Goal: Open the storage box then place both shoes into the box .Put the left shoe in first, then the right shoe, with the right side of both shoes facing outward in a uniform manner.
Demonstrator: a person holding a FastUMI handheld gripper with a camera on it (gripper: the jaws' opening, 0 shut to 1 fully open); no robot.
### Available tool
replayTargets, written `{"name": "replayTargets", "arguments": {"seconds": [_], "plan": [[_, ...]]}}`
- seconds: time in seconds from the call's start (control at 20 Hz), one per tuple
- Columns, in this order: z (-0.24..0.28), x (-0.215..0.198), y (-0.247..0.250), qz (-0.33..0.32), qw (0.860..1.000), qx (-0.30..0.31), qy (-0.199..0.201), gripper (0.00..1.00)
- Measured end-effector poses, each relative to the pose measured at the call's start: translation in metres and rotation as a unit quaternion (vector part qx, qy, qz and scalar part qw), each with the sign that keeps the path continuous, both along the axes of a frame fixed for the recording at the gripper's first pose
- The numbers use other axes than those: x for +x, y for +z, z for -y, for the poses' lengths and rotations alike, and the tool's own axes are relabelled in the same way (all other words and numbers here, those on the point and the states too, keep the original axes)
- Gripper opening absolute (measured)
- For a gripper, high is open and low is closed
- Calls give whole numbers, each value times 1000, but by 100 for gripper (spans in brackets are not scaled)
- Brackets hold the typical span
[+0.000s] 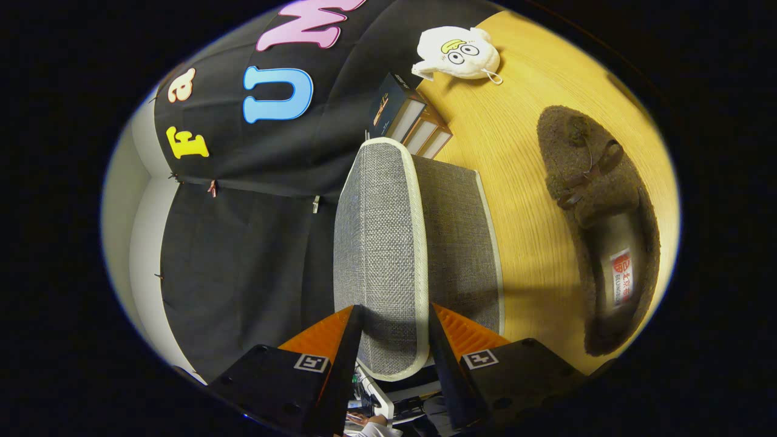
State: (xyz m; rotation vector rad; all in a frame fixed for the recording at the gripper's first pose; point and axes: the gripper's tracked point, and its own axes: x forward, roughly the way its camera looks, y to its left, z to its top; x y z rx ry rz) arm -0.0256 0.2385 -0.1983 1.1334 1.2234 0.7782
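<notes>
1. Wooden table, light yellow-brown, grain visible.
2. Grey fabric storage box with pale trim stands on the table.
3. Brown fuzzy shoe with a small bow lies on the table, beside the box but apart from it.
4. White plush toy with cartoon eyes lies on the table beyond the shoe.
5. Stack of books sits on the table beyond the box, near the toy.

Gripper fingers clamp grey lid beside shoe
</notes>
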Motion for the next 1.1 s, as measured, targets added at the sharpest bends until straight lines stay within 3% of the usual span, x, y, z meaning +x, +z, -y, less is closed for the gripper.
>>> {"name": "replayTargets", "arguments": {"seconds": [0.15, 0.3, 0.75, 1.1], "plan": [[1, 2, 1, -12, 1000, 3, -1, 62], [6, 1, 5, -19, 1000, -1, -11, 40], [-11, -8, 28, -27, 999, 32, -1, 7], [-16, -6, 70, 0, 999, 51, 2, 5]]}}
